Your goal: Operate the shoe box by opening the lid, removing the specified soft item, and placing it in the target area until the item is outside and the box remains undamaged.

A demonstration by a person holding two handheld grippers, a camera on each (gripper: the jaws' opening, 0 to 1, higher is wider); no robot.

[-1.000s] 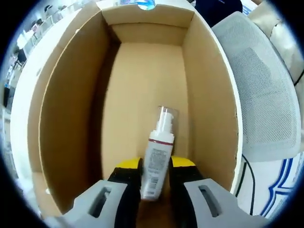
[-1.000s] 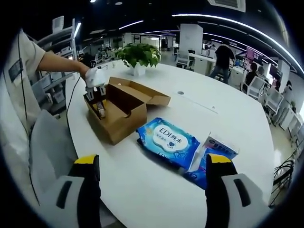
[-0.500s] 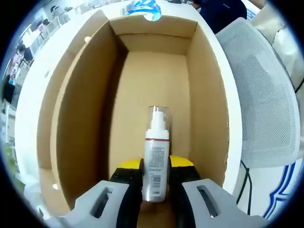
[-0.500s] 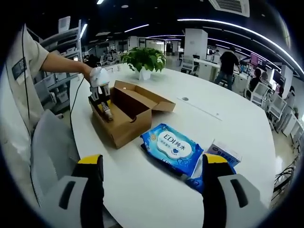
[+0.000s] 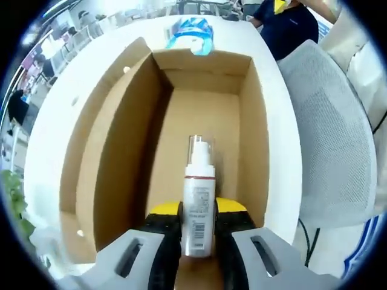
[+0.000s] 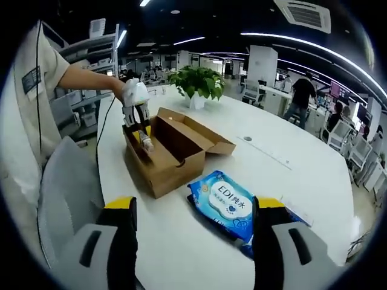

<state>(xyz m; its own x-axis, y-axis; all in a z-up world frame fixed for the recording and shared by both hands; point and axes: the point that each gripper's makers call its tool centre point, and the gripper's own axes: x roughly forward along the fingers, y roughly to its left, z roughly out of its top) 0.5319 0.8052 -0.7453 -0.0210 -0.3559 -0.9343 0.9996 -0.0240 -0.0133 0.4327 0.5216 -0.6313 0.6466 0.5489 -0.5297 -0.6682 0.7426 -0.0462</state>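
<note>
The open cardboard shoe box (image 5: 121,151) lies below my left gripper (image 5: 198,212), its inside bare. That gripper is shut on a white pump bottle (image 5: 199,175) with a clear cap and a red band, held above the box floor. In the right gripper view the box (image 6: 175,151) sits on the white table (image 6: 302,175) with its lid flap folded out. There the left gripper (image 6: 138,121) hangs over the box's near end with the bottle (image 6: 147,144) in it. My right gripper (image 6: 195,208) is open, with nothing between its fingers.
A blue wipes pack (image 6: 227,202) lies on the table right of the box, also past the box's far end (image 5: 192,27). A grey mesh chair (image 5: 329,139) stands by the table edge. A potted plant (image 6: 196,81) sits behind the box.
The left gripper has risen with the bottle, so the box looks smaller and further below. The right gripper's view has shifted a little toward the box; its jaws stay open.
</note>
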